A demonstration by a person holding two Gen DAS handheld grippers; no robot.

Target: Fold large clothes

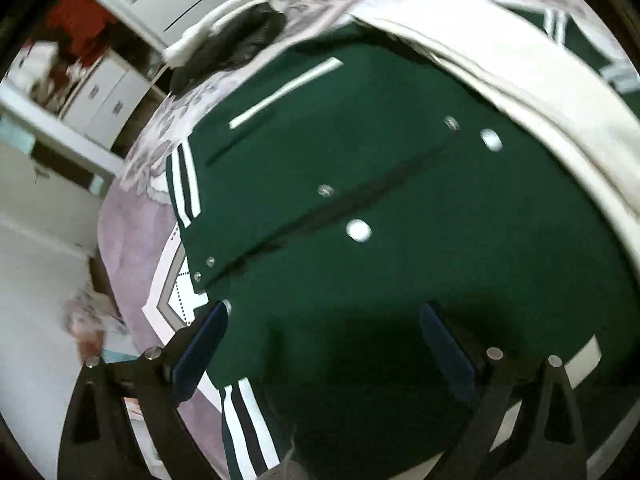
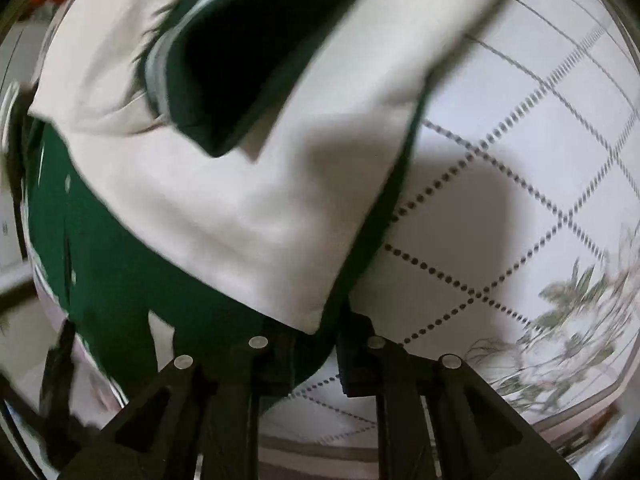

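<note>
From the left wrist view, the left tongs (image 1: 322, 338) hang spread wide over a dark green jacket (image 1: 360, 200), one blue-padded finger at the jacket's striped hem edge, the other over plain green cloth, nothing between them. The jacket lies flat on a bed with a floral and quilted bedspread (image 1: 132, 248); its front opening runs diagonally, lined with silver snaps (image 1: 359, 231), and a white pocket welt (image 1: 286, 93) crosses the upper panel. Green-and-white striped ribbing (image 1: 184, 184) shows at the hem on the left and again near the bottom of the frame. A cream sleeve (image 1: 520, 92) arcs across the upper right of the garment, lying over the green body. Beyond the bed stand white cabinets (image 1: 108, 96) — blurred.

In the right wrist view, the right tongs (image 2: 316, 344) are drawn close on the jacket's edge, pinching green cloth low in the frame where the cream sleeve (image 2: 248, 208) ends in a corner just above them. The sleeve spreads broadly over the green body (image 2: 120, 280), and a dark green cuff or collar piece (image 2: 256, 52) lies on top of it, partly blurred. To the right lies the white quilted bedspread (image 2: 520, 200) with dotted diamond stitching and a leaf print — the jacket's edge rests on it.
</note>
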